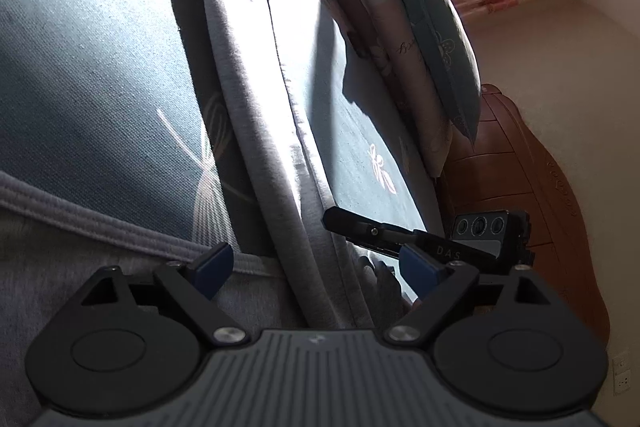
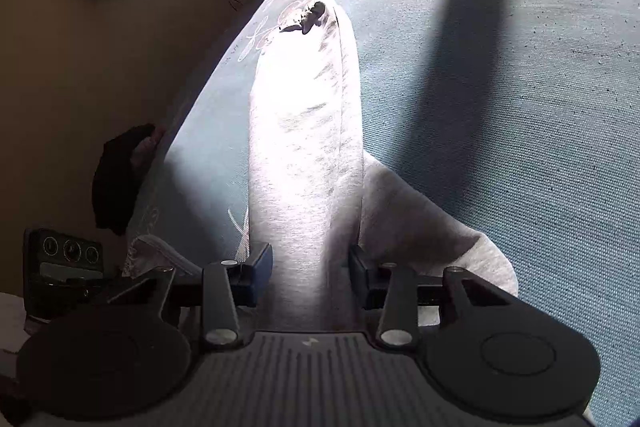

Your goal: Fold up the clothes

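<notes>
On the black finger bar of my right hand-held gripper (image 1: 384, 231) I can read the pale letters "DAS". The cursive writing on the floral pillow (image 1: 408, 47) is too small to read.

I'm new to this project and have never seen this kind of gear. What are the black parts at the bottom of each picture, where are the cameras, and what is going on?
No robot arm is involved: a person carries a two-finger gripper in each hand, and a wide-angle camera on each one looks forward along its fingers. One picture is the left gripper's view; its jaws stand open above the ribbed waistband. The other is the right gripper's view; its pads press on a long fold of grey trousers. These lie on a bed with a blue-green bedsheet. Pillows lean against the wooden headboard.
</notes>
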`<action>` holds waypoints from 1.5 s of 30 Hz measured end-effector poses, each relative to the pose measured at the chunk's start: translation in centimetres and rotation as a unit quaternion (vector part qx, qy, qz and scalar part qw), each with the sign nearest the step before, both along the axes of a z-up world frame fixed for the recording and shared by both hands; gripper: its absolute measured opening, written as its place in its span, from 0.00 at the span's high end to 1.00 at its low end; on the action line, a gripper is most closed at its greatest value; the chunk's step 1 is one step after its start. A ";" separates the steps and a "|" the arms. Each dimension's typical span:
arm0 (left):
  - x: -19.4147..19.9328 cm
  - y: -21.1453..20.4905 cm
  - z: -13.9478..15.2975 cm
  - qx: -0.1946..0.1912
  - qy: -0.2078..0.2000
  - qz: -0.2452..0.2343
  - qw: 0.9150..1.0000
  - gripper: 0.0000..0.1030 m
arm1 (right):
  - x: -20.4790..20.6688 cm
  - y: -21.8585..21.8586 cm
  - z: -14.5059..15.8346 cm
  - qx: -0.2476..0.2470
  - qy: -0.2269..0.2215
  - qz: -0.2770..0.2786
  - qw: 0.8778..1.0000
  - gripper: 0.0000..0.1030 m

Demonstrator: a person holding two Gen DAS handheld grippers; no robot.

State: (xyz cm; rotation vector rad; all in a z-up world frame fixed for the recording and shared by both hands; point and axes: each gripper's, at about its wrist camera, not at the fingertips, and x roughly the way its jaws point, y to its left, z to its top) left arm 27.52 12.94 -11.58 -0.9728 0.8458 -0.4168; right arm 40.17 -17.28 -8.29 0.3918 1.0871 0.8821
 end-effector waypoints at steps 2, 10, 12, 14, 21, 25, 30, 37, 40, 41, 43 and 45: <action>0.1 0.0 0.0 -0.006 0.001 0.001 1.000 0.13 | -0.5 0.0 0.7 -0.007 -0.014 0.003 1.000 0.87; -0.1 0.5 -0.6 -0.072 -0.001 0.000 0.997 0.12 | -3.3 1.5 4.3 -0.021 -0.064 0.026 0.997 0.94; -0.1 0.7 -0.8 -0.090 0.001 -0.002 0.996 0.12 | -4.3 2.3 5.3 -0.016 -0.074 0.040 0.996 0.94; -0.1 0.7 -1.0 -0.100 0.003 -0.005 0.995 0.11 | -5.3 3.1 6.0 -0.015 -0.082 0.056 0.995 0.94; 0.0 0.5 -1.8 -0.090 0.027 -0.011 0.995 0.10 | -10.0 7.8 6.3 -0.035 -0.093 0.138 0.985 0.94; 0.1 0.2 -2.0 -0.076 0.025 -0.010 0.997 0.10 | -12.3 9.1 5.0 -0.063 -0.086 0.165 0.981 0.81; 0.1 0.1 -1.8 -0.059 0.011 0.003 0.998 0.11 | -15.4 6.1 5.6 -0.071 -0.106 0.131 0.983 0.78; -0.1 -1.0 -1.1 0.029 0.003 0.019 0.999 0.40 | -21.0 -3.7 5.7 -0.083 -0.126 -0.028 0.988 0.60; -0.1 -1.5 -0.8 0.079 0.002 0.031 0.996 0.76 | -24.0 -8.1 5.2 -0.089 -0.125 -0.113 0.982 0.57; -0.3 -1.8 -0.4 0.103 -0.004 0.037 0.994 0.86 | -24.9 -9.4 4.9 -0.086 -0.123 -0.139 0.979 0.56; -0.8 -3.1 1.3 0.169 -0.044 0.038 0.984 0.88 | -26.6 -11.6 4.3 -0.077 -0.116 -0.183 0.973 0.54; -1.7 -4.2 3.1 0.203 -0.087 0.041 0.974 0.90 | -27.4 -13.3 3.8 -0.063 -0.109 -0.212 0.969 0.54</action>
